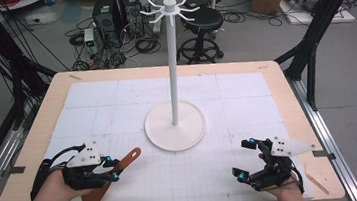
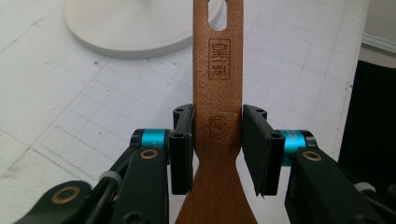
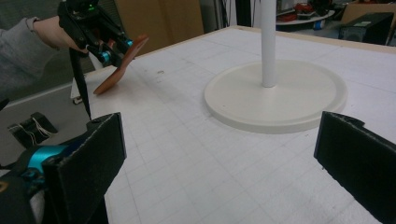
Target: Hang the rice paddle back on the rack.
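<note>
Left gripper (image 1: pixel 115 169) is clamped on the brown wooden spatula (image 1: pixel 111 177), left of the white round-based hook stand (image 1: pixel 175 125); right gripper (image 1: pixel 245 159), to its right, gapes wide, holding nothing.

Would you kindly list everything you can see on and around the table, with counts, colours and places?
Wooden spatula: one, reddish brown, near left of the table, clamped at its handle, slotted end pointing at the stand.
Stand: one, white, pole on a round base at table centre, hooks on top.
Grid mat: one, white, covering the table.
Table: one, light wood.
Stool: one, black, on the floor behind.
Computer towers: two, black, on the floor behind.
Left hand-held gripper: black, shut on the spatula.
Right hand-held gripper: black, open, near right.
</note>
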{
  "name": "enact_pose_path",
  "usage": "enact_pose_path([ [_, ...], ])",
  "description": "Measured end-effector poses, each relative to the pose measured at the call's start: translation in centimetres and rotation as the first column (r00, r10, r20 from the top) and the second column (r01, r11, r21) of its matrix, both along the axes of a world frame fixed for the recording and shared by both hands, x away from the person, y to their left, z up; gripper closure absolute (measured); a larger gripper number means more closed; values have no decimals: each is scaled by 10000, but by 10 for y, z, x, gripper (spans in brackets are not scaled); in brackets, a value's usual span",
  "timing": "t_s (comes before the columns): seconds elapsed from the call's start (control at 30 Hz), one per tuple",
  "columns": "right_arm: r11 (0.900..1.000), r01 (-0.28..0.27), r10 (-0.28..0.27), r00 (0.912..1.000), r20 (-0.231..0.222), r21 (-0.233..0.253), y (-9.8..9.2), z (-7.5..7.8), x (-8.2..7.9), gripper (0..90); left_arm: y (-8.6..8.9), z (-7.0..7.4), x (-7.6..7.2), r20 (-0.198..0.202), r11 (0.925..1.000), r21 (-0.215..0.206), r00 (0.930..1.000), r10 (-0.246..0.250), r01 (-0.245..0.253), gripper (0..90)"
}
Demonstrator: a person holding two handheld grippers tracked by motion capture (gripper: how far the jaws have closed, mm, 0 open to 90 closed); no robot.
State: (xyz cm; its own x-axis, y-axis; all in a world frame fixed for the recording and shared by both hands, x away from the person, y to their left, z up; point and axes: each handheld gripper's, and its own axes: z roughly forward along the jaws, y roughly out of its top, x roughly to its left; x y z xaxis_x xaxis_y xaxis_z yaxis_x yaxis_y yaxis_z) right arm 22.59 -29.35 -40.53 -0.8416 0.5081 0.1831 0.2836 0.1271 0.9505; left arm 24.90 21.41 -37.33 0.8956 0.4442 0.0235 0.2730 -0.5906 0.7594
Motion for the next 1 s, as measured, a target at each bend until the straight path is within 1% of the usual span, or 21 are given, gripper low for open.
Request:
enact_pose_path([
  [0.03,10000,9,-9,10000,-18,8,0,0,0,11,1,1,0,56,9999,-112,10000,21,-20,649],
  [0.13,10000,15,-14,10000,-23,31,0,0,0,11,5,6,-1,251,9997,-251,9997,22,-16,650],
  [0.2,10000,9,-9,10000,-18,35,0,0,0,11,5,9,-3,471,9996,-230,9988,166,-155,650],
  [0.33,10000,18,-18,10000,-25,34,-1,0,0,12,7,17,-6,668,9988,-464,9975,216,-185,649],
  [0.47,10000,35,-35,10000,-34,84,-1,0,0,12,8,22,-8,794,9974,-698,9966,226,-170,650],
  [0.63,10000,36,-36,10000,-28,74,-1,0,0,12,10,27,-10,859,9952,-958,9959,281,-198,650],
  [0.7,10000,38,-38,10000,-36,83,-1,0,0,11,11,29,-10,912,9952,-960,9954,276,-188,650],
  [1.0,10000,33,-33,10000,-27,81,-1,0,0,12,16,40,-16,1170,9887,-1484,9924,388,-212,650],
])
